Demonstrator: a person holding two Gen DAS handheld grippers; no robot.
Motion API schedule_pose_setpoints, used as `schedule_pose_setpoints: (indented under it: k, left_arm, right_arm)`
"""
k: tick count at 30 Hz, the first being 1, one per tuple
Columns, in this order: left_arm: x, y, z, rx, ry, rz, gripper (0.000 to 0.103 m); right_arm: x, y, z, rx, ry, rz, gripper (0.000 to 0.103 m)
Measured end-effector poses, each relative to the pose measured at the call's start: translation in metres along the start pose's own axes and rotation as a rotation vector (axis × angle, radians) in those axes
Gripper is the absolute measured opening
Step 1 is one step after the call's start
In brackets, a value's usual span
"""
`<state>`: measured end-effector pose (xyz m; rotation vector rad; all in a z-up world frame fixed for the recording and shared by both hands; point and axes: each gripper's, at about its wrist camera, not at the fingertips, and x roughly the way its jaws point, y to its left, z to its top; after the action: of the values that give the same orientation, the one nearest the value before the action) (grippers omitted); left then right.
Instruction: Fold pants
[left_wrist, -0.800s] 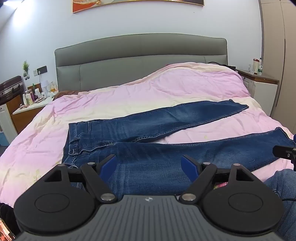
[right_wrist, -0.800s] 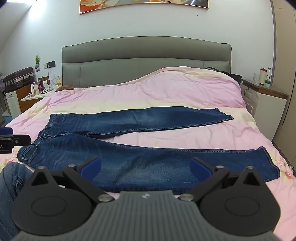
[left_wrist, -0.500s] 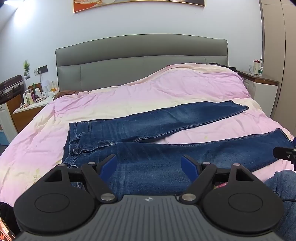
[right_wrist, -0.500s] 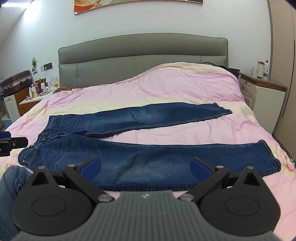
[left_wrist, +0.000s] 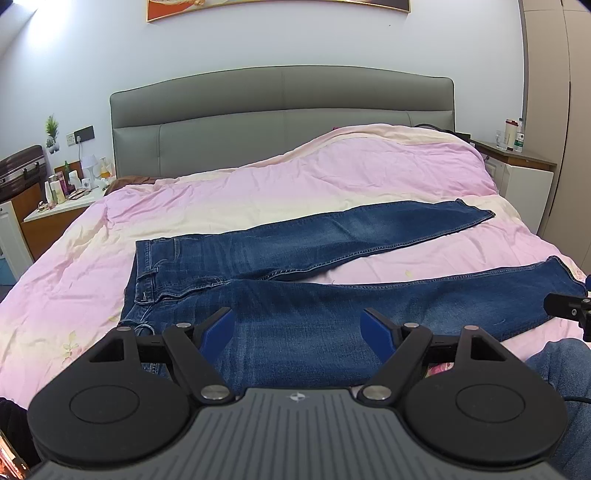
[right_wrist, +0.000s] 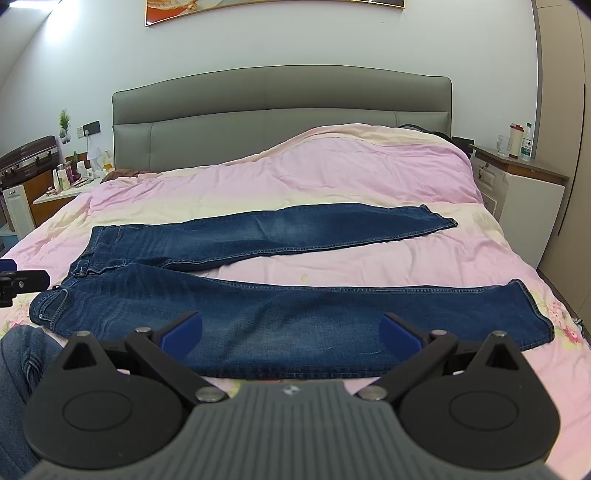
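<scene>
Two spread legs, dark blue jeans (right_wrist: 295, 325) flat on pink duvet (right_wrist: 369, 166)

The wall picture (left_wrist: 277, 5) is cut off at the top. The little bottles (left_wrist: 59, 188) beside the bed are too small to tell.

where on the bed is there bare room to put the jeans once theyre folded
Bare pink duvet lies between the far leg of the jeans and the headboard, and in the wedge between both legs. The left nightstand is crowded with bottles.
</scene>
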<state>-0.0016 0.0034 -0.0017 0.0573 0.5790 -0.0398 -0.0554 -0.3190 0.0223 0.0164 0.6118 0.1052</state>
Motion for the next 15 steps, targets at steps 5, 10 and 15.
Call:
schedule_pose_setpoints:
  k: [5,10,15]
  left_arm:
    - [0.0001,0.0001,0.0001,-0.001,0.0,0.0,0.091]
    - [0.0001,0.0004,-0.0011,-0.002,0.0,0.0,0.091]
    - [0.0005,0.0008,-0.0009,-0.002,0.001,0.001,0.091]
  right_arm:
    - [-0.0008,-0.0005,-0.0004,-0.004,0.003,-0.011,0.098]
    - [-0.0025,-0.0032,-0.0009,0.006,0.003,-0.015,0.098]
    - [-0.002,-0.0019,-0.0031,0.006,0.003,-0.018,0.098]
